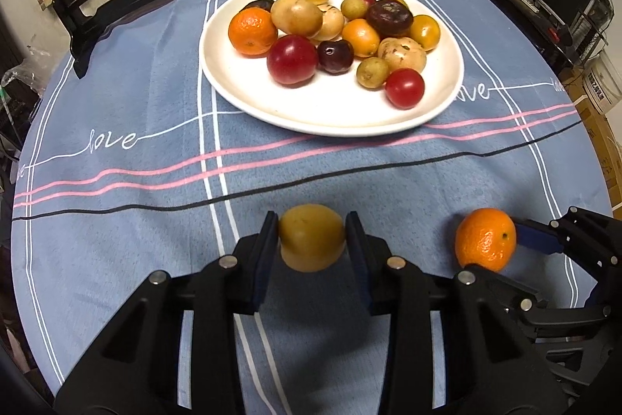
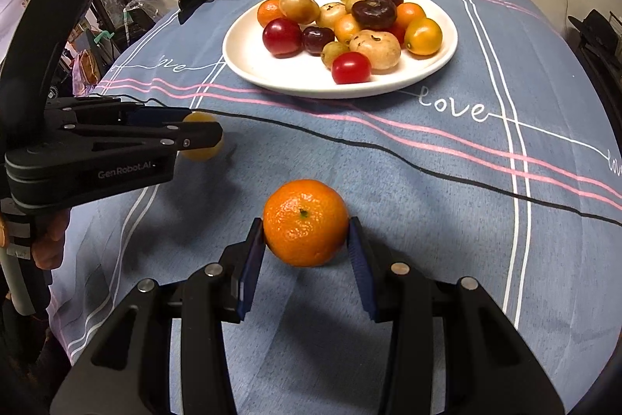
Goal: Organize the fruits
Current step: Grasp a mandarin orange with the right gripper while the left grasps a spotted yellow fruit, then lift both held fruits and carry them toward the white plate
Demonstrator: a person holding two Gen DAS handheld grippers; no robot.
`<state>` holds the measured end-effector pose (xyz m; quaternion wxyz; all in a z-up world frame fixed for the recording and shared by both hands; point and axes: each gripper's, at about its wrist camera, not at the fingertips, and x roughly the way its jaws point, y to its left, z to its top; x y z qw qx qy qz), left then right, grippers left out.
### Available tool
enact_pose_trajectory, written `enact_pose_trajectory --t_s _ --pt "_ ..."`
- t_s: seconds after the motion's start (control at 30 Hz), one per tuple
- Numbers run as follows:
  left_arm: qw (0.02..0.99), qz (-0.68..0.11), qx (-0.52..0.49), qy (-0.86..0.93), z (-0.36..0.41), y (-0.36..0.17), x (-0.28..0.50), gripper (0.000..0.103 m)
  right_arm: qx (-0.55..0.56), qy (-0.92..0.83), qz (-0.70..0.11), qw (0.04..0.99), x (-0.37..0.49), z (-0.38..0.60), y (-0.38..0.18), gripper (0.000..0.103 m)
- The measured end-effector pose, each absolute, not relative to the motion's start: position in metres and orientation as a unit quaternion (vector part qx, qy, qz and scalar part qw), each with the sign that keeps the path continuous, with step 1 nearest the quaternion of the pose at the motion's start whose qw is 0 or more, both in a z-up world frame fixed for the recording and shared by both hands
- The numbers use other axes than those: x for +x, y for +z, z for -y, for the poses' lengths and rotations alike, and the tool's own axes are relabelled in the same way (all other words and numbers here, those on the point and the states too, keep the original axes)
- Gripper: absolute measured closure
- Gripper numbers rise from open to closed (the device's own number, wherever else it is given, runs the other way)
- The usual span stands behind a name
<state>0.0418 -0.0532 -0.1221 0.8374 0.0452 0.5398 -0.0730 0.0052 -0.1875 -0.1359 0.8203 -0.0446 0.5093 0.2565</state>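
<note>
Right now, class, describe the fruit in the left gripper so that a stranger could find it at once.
Start at the white plate on the blue cloth and come toward the near edge. The yellow fruit sits clamped in the left gripper; its neighbour is an orange mandarin.

The plate [image 1: 241, 96] of fruit is set on the table [image 1: 116, 205] at twelve o'clock; the mandarin [image 1: 486, 239] is placed at three o'clock of the yellow fruit [image 1: 312, 237].
</note>
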Motion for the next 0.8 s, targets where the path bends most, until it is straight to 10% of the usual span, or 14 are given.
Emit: enact_pose_trajectory --t_s 0.4,0.8 --pt "0.843 -0.530 0.051 -0.080 0.059 -0.108 0.025 0.085 -0.042 0.261 -0.504 0.822 -0.011 0.186 -0.131 0.060" --pt "0.846 -0.526 0.003 -0.092 0.026 -0.105 0.008 0.073 -0.038 0.260 -0.502 0.824 -0.025 0.189 -0.130 0.060"
